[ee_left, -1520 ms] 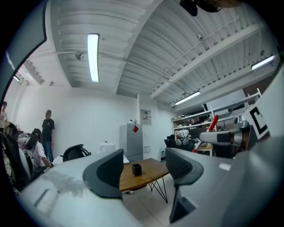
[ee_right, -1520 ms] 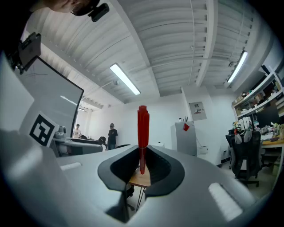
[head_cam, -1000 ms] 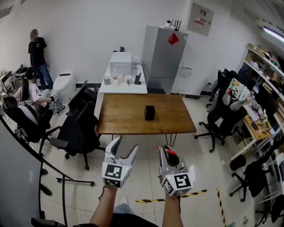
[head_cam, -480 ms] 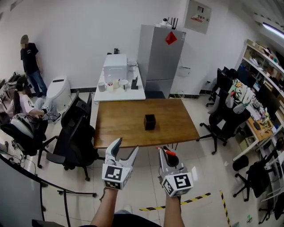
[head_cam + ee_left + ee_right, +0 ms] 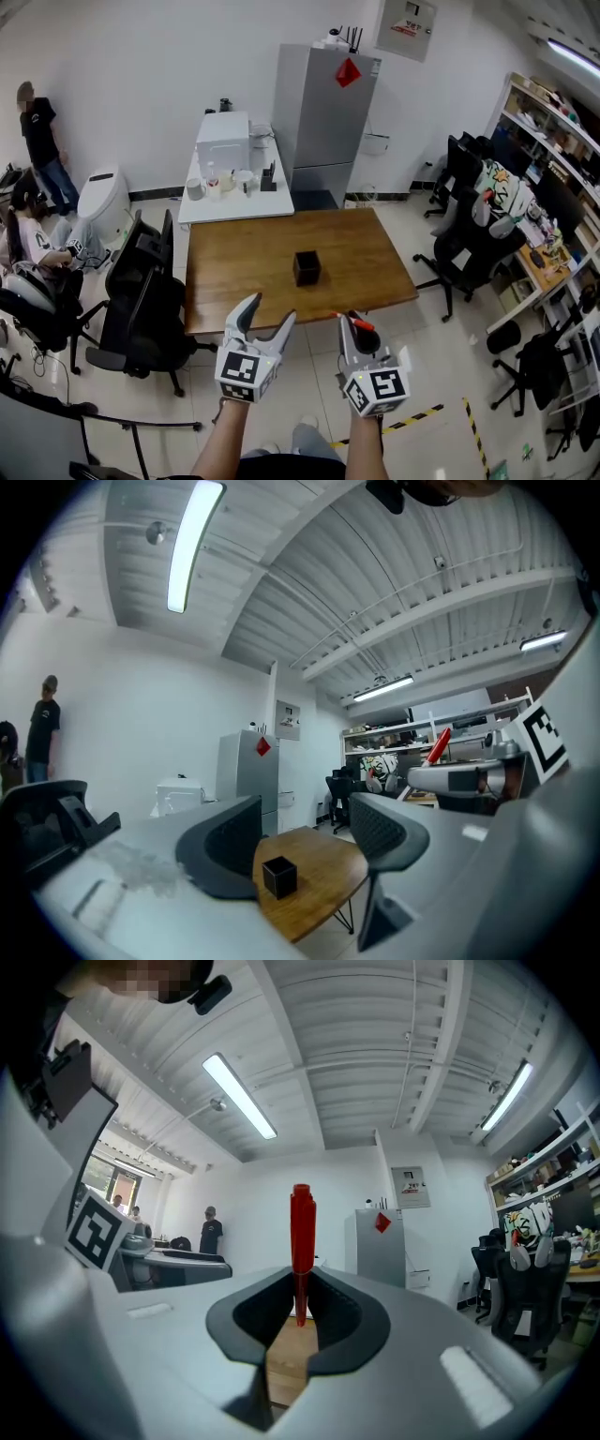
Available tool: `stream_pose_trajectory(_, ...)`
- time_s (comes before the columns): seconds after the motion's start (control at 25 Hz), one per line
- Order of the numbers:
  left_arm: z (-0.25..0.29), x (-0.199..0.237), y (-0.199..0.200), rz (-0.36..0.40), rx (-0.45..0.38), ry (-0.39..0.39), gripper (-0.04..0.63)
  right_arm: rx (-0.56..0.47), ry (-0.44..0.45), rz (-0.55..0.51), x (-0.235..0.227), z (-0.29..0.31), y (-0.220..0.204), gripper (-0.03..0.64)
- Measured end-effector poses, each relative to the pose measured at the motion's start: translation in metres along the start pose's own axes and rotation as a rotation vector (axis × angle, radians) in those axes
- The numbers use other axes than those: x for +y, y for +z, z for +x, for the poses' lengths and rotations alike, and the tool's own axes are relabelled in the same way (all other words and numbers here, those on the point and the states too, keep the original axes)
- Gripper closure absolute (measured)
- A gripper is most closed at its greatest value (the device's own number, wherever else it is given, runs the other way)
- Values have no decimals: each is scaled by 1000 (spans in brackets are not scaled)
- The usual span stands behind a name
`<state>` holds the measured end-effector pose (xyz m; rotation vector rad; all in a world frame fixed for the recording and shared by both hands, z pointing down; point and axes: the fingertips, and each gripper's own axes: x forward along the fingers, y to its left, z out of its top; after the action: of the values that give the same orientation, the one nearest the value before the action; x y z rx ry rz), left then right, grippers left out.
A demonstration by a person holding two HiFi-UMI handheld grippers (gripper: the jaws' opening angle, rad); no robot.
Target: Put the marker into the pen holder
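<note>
A red marker [image 5: 301, 1241] stands upright between the jaws of my right gripper [image 5: 302, 1312], which is shut on it; in the head view the marker [image 5: 359, 323] pokes out of the right gripper [image 5: 354, 328] near the bottom middle. The black square pen holder [image 5: 307, 267] sits on the wooden table [image 5: 244, 272], well ahead of both grippers. My left gripper [image 5: 268, 321] hangs open and empty beside the right one. In the left gripper view the pen holder [image 5: 278, 876] shows between the spread jaws, far off on the table [image 5: 319, 883].
Black office chairs [image 5: 141, 309] crowd the table's left side and more chairs [image 5: 464, 244] stand at its right. A white table [image 5: 234, 192] with a microwave and cups and a grey fridge [image 5: 323, 122] stand behind. People stay at far left [image 5: 42, 150]. Yellow-black floor tape [image 5: 412, 422] lies below.
The view has shifted forward and left: the table and pen holder now sit lower and closer in the head view. Both grippers keep their pose, the marker still held.
</note>
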<state>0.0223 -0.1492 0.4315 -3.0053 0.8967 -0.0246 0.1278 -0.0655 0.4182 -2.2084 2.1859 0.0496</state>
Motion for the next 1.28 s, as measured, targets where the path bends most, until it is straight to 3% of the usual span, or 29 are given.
stream_pose_trajectory(0.44, 127, 40, -10, 26, 30, 45, 302, -14, 65, 20, -86, 114, -8, 569)
stream_pose_trajectory(0.84, 253, 94, -1, 20, 32, 159, 302, -18, 192, 20, -169, 245, -2, 569)
stream_pose_trajectory(1.08, 278, 126, -2, 14, 36, 252, 302, -8, 276, 54, -184, 304, -6, 569)
stream_pose_trajectory(1.28, 260, 157, -4, 23, 52, 332, 302, 51, 371, 32, -150, 336, -19, 569)
